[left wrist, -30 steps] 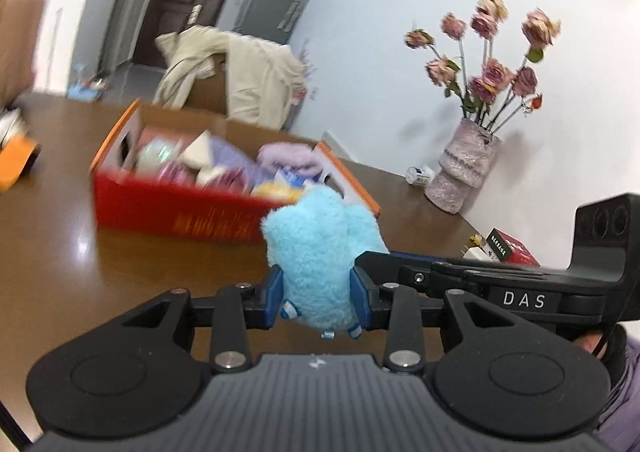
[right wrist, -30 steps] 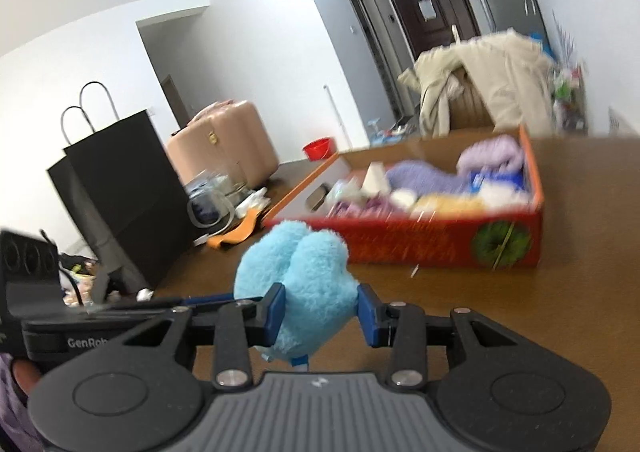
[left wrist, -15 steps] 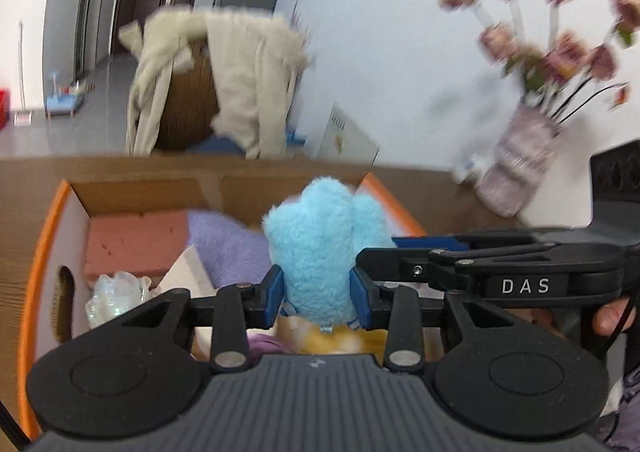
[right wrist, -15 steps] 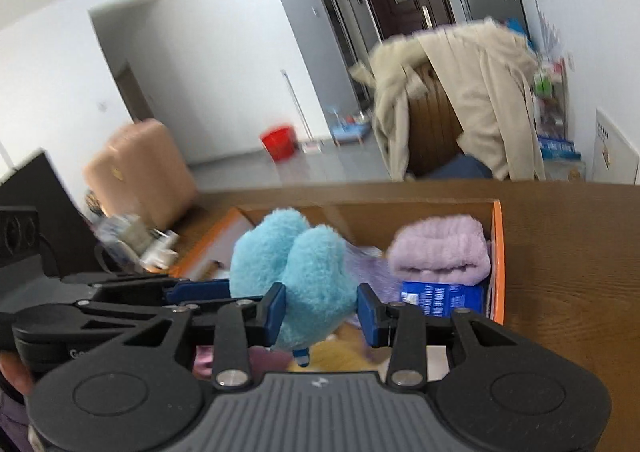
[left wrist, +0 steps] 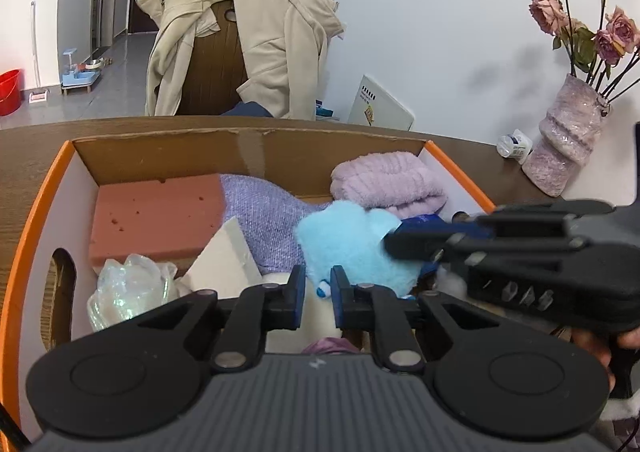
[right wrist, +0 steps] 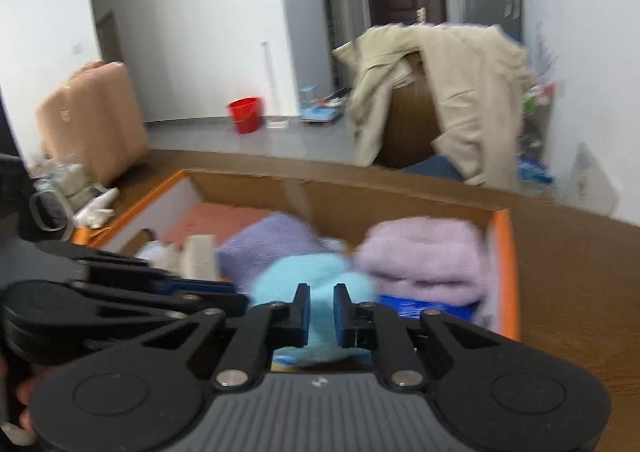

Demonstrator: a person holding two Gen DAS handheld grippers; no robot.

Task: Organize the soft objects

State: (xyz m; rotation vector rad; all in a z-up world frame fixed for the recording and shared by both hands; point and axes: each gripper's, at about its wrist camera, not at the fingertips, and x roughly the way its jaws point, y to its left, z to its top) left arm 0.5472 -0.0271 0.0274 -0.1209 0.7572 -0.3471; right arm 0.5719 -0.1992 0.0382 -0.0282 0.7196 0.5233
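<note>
We see the blue fluffy toy [left wrist: 348,248] lying inside the cardboard box [left wrist: 256,140] on the bench [left wrist: 24,156]. It rests on the other soft things, just beside the rolled purple towel [left wrist: 388,184] and on the edge of the purple knit cloth [left wrist: 264,220]. A pink sponge block [left wrist: 156,216] sits further to the left in the box.

Our left gripper [left wrist: 318,292] is closing. Its jaws have only a thin gap, and just a tiny blue and white bit of the toy shows in that gap. The fat part of the toy is past the tips, not squeezed.

Our right gripper [right wrist: 321,308] has its jaws pressed nearly together. Its tips reach the fluff from the side, and blue shows through the slit. That picture is blurry, so we cannot tell if a pinch of fur is caught.

We think the toy is very light and squishy. It will not break, and it will not slip much, because fur gives the pads something to grab. It will flop and bulge if held by a thin bit. If we need to move it again, we think it is best to open wide and squeeze the round middle, not the little tag.

We think the toy is now in its place.
</note>
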